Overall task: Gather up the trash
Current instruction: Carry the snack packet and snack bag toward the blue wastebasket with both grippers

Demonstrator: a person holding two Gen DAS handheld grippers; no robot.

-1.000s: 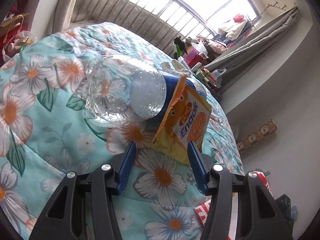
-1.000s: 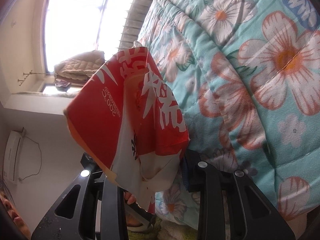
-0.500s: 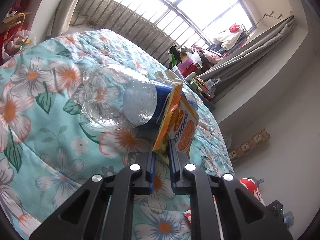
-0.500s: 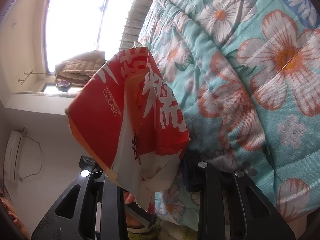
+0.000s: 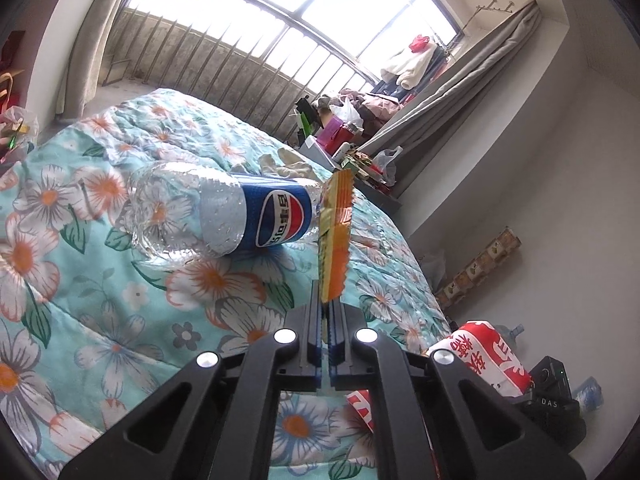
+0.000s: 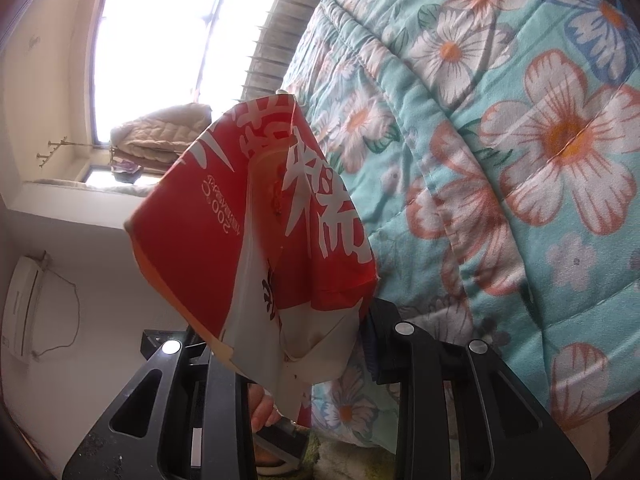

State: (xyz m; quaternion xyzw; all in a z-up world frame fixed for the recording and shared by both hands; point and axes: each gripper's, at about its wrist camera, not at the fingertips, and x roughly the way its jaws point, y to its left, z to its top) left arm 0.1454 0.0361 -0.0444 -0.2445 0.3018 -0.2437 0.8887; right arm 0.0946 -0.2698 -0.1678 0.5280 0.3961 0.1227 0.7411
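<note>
While the left claw (image 5: 325,320) pinches the yellow snack wrapper (image 5: 335,236) beside the bottle (image 5: 224,212), the right claw (image 6: 296,344) grips a red paper bag (image 6: 260,232).

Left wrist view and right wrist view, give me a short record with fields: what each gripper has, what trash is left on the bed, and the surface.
left gripper: jaws have just closed on the yellow-orange snack wrapper, held edge-on
right gripper: jaws hold the red and white bag
trash left on bed: clear plastic bottle with blue label, lying on its side
surface: floral quilt
</note>
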